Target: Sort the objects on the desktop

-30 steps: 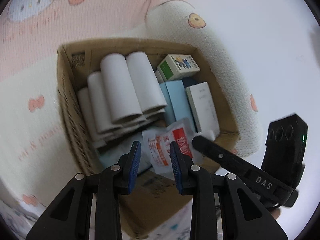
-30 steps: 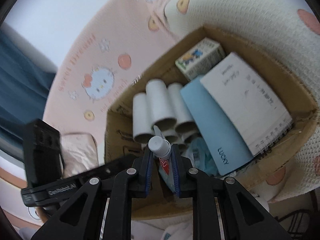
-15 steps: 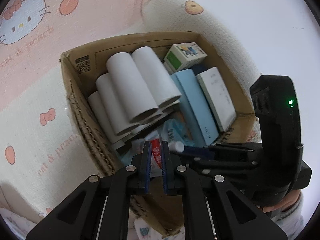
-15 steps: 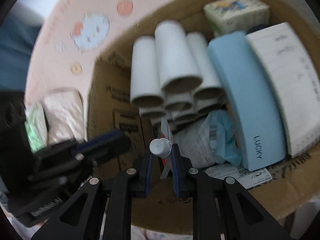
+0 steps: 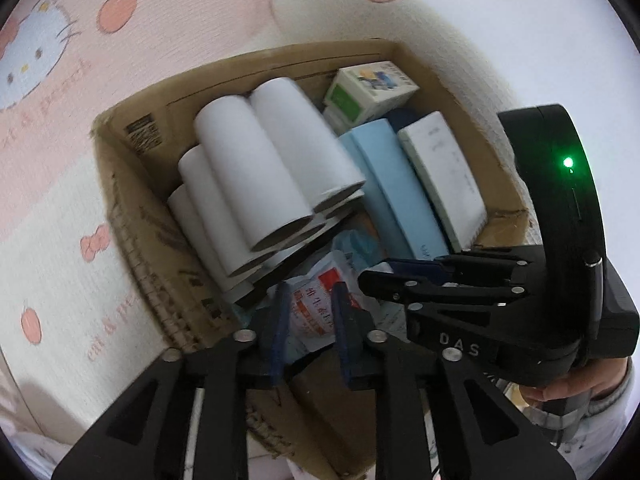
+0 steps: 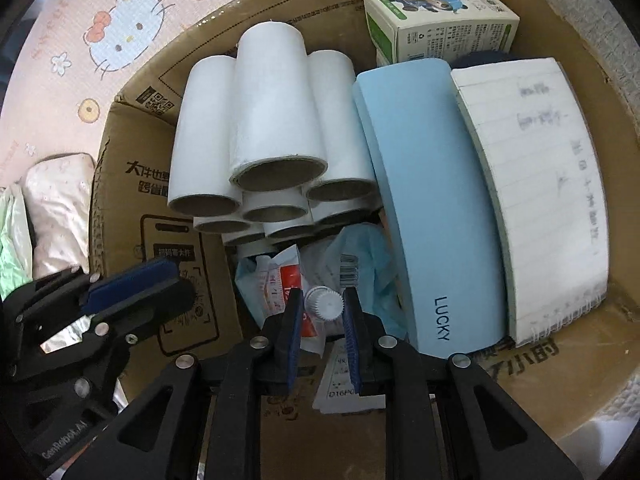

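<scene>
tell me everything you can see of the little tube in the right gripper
The small tube has a white ribbed screw cap facing the camera and a red and white body, mostly hidden. It is pinched between the right gripper jaws' blue pads, over the plastic packets at the near end of the cardboard box.

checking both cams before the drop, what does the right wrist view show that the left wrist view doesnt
Right wrist view only: the capped tube clamped in the right gripper, and LUCKY printed on the blue case.

Left wrist view only: the left gripper, its jaws opening over a plastic packet, and a hand gripping the other tool.

Both: the cardboard box, white paper rolls, notebook and small green carton.
</scene>
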Motion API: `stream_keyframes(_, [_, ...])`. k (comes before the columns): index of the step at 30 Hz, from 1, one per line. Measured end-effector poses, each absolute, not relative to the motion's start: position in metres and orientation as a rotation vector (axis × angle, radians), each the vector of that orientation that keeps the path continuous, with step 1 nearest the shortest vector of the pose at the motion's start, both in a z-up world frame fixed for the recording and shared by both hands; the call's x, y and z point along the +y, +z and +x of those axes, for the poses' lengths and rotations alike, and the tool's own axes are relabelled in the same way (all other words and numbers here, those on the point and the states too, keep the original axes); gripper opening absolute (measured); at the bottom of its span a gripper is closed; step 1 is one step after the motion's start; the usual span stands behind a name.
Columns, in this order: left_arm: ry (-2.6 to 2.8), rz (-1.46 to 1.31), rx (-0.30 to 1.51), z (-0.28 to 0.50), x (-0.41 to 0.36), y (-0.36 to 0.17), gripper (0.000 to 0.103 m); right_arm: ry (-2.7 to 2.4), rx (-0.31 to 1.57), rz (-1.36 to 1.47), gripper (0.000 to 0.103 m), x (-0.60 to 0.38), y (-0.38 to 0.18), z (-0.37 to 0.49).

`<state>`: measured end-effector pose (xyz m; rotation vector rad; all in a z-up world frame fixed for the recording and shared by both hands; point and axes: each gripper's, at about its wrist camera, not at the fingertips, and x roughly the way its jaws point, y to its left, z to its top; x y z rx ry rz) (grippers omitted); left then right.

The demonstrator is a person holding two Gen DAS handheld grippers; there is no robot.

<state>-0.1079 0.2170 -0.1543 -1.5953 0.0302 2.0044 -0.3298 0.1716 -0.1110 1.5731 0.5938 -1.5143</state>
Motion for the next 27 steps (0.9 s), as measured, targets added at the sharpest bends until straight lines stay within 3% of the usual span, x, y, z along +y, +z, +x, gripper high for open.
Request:
stream_keyframes(3, [1.983, -1.590, 0.041, -0.109, 0.224, -0.152, 0.037, -1.548, 0.654, 1.530, 0.016, 0.174, -0.104, -0.332])
stream_keyframes(8, [1.984, -1.570, 0.049, -0.108, 0.232, -0.150, 0.037, -1.595, 0.762, 1.479, 0.016, 0.179, -0.092, -0.336])
stream_keyframes(9, [1.989, -1.557, 0.054, -0.107, 0.233, -0.149, 0.035, -1.597, 0.756, 1.473, 0.016, 0.182, -0.088, -0.336])
stream_keyframes(12, [2.030, -1.513, 0.082, -0.099, 0.232, -0.143, 0.009, -1.600, 0.725, 1.443, 0.016, 0.193, -0.072, -0.336])
stream_keyframes(25, [2.196, -1.310, 0.141, -0.052, 0.204, -0.099, 0.008, -1.731, 0.770, 1.320, 0.017, 0.215, -0.019, -0.284])
stream_keyframes(27, [2.218, -1.296, 0.129, -0.046, 0.196, -0.092, 0.012, -1.755, 0.784, 1.292, 0.017, 0.217, -0.011, -0.273])
